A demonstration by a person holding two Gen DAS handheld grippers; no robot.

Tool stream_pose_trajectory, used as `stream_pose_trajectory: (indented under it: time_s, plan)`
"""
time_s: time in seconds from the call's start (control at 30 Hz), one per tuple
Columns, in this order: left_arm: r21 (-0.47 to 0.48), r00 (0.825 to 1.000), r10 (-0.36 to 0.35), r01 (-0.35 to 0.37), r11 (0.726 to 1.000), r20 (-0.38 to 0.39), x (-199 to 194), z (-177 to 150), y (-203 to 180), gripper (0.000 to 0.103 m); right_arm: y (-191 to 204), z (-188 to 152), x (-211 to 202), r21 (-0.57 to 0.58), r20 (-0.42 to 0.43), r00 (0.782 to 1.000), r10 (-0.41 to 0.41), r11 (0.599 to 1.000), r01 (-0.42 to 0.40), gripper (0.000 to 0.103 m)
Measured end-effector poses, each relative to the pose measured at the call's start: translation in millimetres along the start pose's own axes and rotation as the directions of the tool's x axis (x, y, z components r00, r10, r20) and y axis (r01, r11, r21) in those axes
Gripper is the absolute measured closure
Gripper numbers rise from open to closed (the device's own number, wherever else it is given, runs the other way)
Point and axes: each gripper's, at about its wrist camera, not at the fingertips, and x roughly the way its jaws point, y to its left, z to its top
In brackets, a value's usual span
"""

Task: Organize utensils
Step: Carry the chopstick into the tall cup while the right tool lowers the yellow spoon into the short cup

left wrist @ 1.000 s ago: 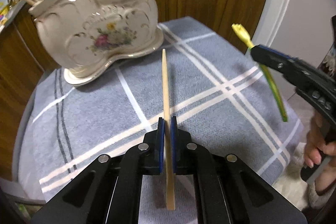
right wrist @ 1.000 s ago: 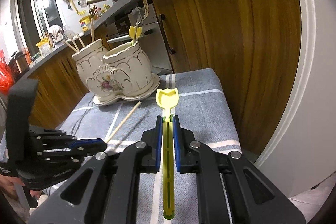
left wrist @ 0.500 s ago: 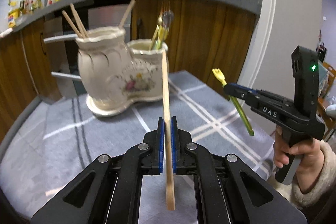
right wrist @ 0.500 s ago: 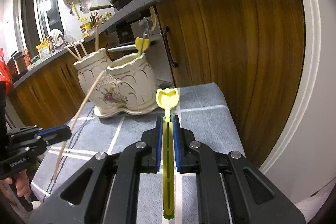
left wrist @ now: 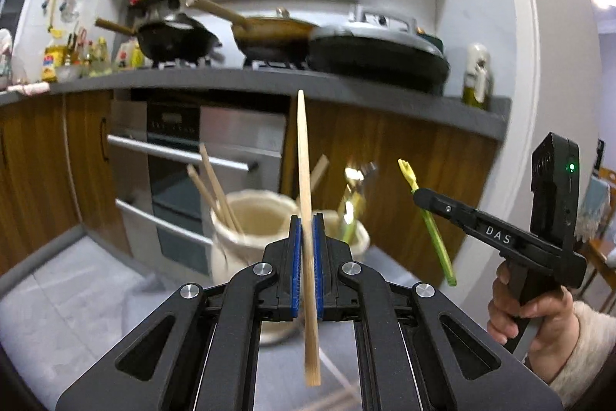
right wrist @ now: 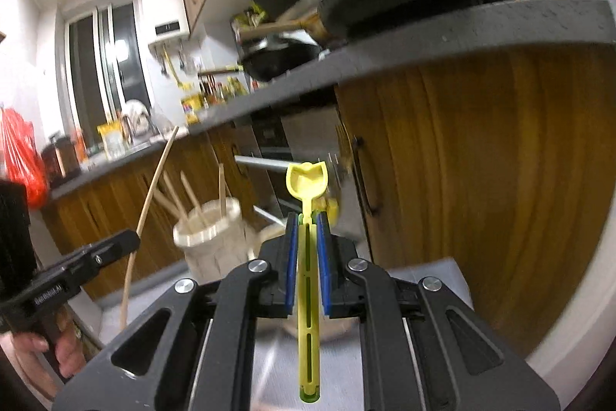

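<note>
Chopstick (left wrist: 305, 187) and yellow-green fork (right wrist: 307, 257) each stand upright and lengthwise in their own jaws, the left gripper (left wrist: 307, 257) clamped on the wooden stick and the right gripper (right wrist: 307, 249) clamped on the plastic handle. Ahead of and below both sits the cream ceramic holder (left wrist: 254, 218); its wider cup, already holding chopsticks, lies just left of the held stick, so the left hand looks nearer it. The fork probably belongs in the smaller cup (left wrist: 356, 230) on the right.
</note>
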Motion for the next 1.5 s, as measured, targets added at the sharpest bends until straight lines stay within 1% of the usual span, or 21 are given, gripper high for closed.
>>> stream_pose_trajectory:
  time_s: [0.13, 0.2, 0.3, 0.37, 0.5, 0.57, 0.67, 0.7, 0.87, 0.97, 1.03, 1.13, 1.27, 1.3, 1.5]
  plan:
    - [-0.028, 0.999, -0.005, 0.006, 1.000, 0.050, 13.5, 20.1, 8.0, 0.097, 0.9, 22.2, 25.0, 0.029, 0.046, 0.998, 0.045, 0.998, -0.046, 0.093]
    - [-0.045, 0.996, 0.007, -0.003, 0.999, 0.085, 22.4, 30.8, 12.5, 0.097, 4.4, 29.3, 36.6, 0.035, 0.065, 0.996, 0.066, 0.997, -0.068, 0.093]
    - [-0.063, 0.993, 0.015, -0.008, 0.998, 0.119, 32.8, 40.0, 17.6, 0.097, 13.8, 32.2, 52.5, 0.009, 0.084, 0.994, 0.075, 0.997, -0.076, 0.093]
    - [-0.064, 0.990, 0.034, -0.025, 0.998, 0.140, 43.4, 45.9, 19.2, 0.097, 17.7, 30.8, 61.1, -0.004, 0.092, 0.993, 0.078, 0.997, -0.078, 0.093]
    - [-0.029, 0.981, 0.094, -0.091, 0.995, 0.169, 61.8, 46.5, 16.9, 0.097, 28.2, 21.8, 75.8, -0.065, 0.106, 0.991, 0.083, 0.995, -0.076, 0.093]
    - [-0.016, 0.978, 0.110, -0.108, 0.994, 0.175, 68.5, 42.6, 16.7, 0.097, 30.9, 16.4, 80.2, -0.089, 0.105, 0.992, 0.075, 0.994, -0.066, 0.093]
    - [-0.004, 0.977, 0.105, -0.106, 0.994, 0.188, 74.5, 34.3, 18.7, 0.097, 30.8, 8.2, 87.3, -0.112, 0.092, 0.993, 0.069, 0.992, -0.058, 0.093]
    - [-0.001, 0.975, 0.115, -0.117, 0.993, 0.191, 75.1, 32.5, 19.4, 0.097, 30.5, 5.5, 89.7, -0.118, 0.088, 0.994, 0.065, 0.992, -0.054, 0.093]
    - [0.015, 0.977, 0.120, -0.124, 0.992, 0.174, 77.2, 19.9, 20.1, 0.097, 29.0, -1.8, 97.4, -0.140, 0.030, 0.999, 0.025, 0.990, -0.020, 0.093]
    - [0.020, 0.978, 0.115, -0.121, 0.993, 0.176, 70.0, 12.4, 19.3, 0.097, 27.5, -4.5, 92.3, -0.144, -0.012, 1.000, 0.010, 0.989, -0.011, 0.093]
    - [0.023, 0.979, 0.105, -0.110, 0.994, 0.175, 61.7, 6.9, 18.4, 0.097, 27.0, -6.7, 87.9, -0.153, -0.053, 0.999, -0.003, 0.988, -0.005, 0.093]
    - [0.024, 0.981, 0.094, -0.099, 0.995, 0.167, 51.3, -0.1, 17.2, 0.097, 22.6, -11.4, 77.5, -0.146, -0.084, 0.996, -0.018, 0.989, 0.005, 0.093]
    - [0.020, 0.987, 0.090, -0.093, 0.995, 0.134, 43.6, -8.1, 16.8, 0.097, 14.4, -18.7, 67.9, -0.114, -0.117, 0.993, -0.011, 0.993, -0.002, 0.093]
    - [0.014, 0.989, 0.093, -0.096, 0.995, 0.114, 43.1, -11.4, 18.5, 0.097, 13.3, -20.4, 65.0, -0.111, -0.120, 0.993, -0.011, 0.994, -0.002, 0.093]
    - [-0.006, 0.994, 0.093, -0.093, 0.996, 0.056, 42.8, -22.0, 26.3, 0.097, 14.3, -29.8, 53.2, -0.142, -0.112, 0.993, -0.037, 0.990, 0.021, 0.093]
